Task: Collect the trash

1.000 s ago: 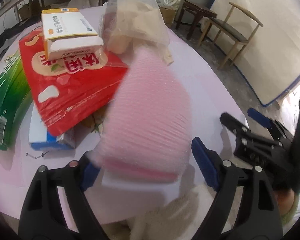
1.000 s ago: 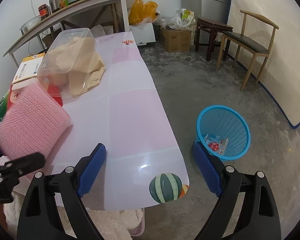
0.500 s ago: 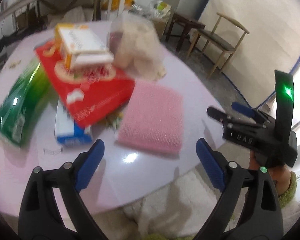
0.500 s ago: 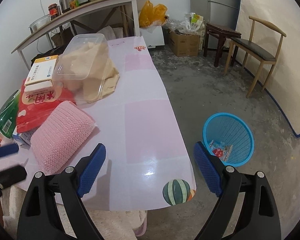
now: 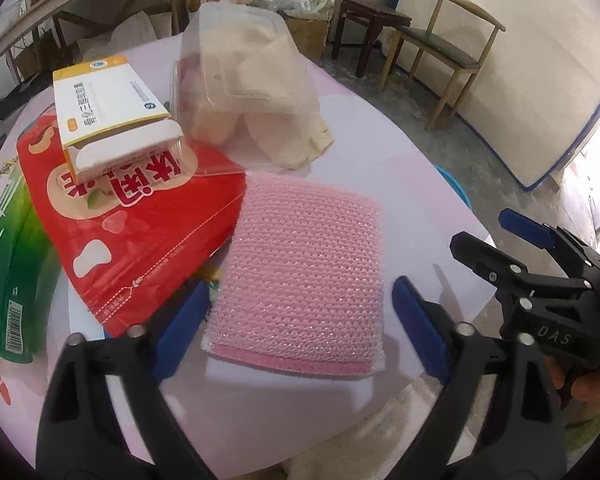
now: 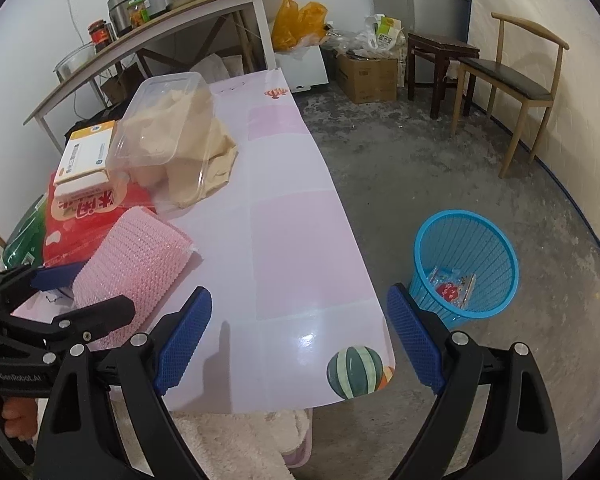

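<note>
green plastic, the green bag at the far left is cut off by the frame edge. beside it the red snack bag hides most of a blue-edged box beneath it, and a white and yellow carton lies on the bag's upper end. the clear plastic tub stands upside down over crumpled beige paper, which spills out at its right side.

the pink scrubbing pad lies flat on the pale pink table, its left edge touching the red bag. the left gripper sits astride the pad's near end; its jaws have just been closing in, yet the blue pads stand clear of the pad on both sides.

further right, the right gripper hangs spread wide over bare tabletop, nothing between its jaws. on the floor right of the table stands the blue basket, holding a small clear wrapper with red print.
</note>
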A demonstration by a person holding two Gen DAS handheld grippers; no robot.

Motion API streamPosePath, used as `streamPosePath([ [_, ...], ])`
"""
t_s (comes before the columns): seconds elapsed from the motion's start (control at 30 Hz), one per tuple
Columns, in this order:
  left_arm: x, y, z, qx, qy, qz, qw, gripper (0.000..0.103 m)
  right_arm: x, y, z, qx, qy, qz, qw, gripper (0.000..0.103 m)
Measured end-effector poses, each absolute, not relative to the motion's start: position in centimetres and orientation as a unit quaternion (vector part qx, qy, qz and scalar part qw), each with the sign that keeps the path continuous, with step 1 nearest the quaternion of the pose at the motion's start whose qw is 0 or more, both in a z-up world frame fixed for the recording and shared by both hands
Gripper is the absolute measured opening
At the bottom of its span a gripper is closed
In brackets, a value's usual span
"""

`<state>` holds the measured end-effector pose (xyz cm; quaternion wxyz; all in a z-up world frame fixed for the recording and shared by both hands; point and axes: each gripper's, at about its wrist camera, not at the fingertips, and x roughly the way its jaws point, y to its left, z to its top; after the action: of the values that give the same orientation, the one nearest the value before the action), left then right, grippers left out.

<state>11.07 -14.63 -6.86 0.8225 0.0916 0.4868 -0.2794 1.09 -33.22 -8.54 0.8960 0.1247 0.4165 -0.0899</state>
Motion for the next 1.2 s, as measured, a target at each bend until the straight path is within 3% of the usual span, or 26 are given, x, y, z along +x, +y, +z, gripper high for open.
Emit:
streamPosePath([
  [0.43,6.9,-9.8,-6.8,0.054,0.517,-0.236,0.821,0.077,1.5,-31.5,-8.1,0.096,0.419,-0.055,0.901,0.087],
  [0.57,5.4,-8.1,-6.7,0.049,0.505,-0.234,0.83,0.084,2.4,-30.6,-8.2,0.083,0.426,-0.04,0.9,0.089],
  [0.83,5.3,-6.4,-5.9,0.016,0.494,-0.25,0.833,0.086,4.3,-29.7,-9.6,0.06,0.456,-0.021,0.888,0.093],
  [1.2,6.1,-8.3,-6.1,0.085,0.477,-0.264,0.834,0.089,5.2,-29.6,-10.0,0.021,0.475,-0.034,0.879,0.097],
])
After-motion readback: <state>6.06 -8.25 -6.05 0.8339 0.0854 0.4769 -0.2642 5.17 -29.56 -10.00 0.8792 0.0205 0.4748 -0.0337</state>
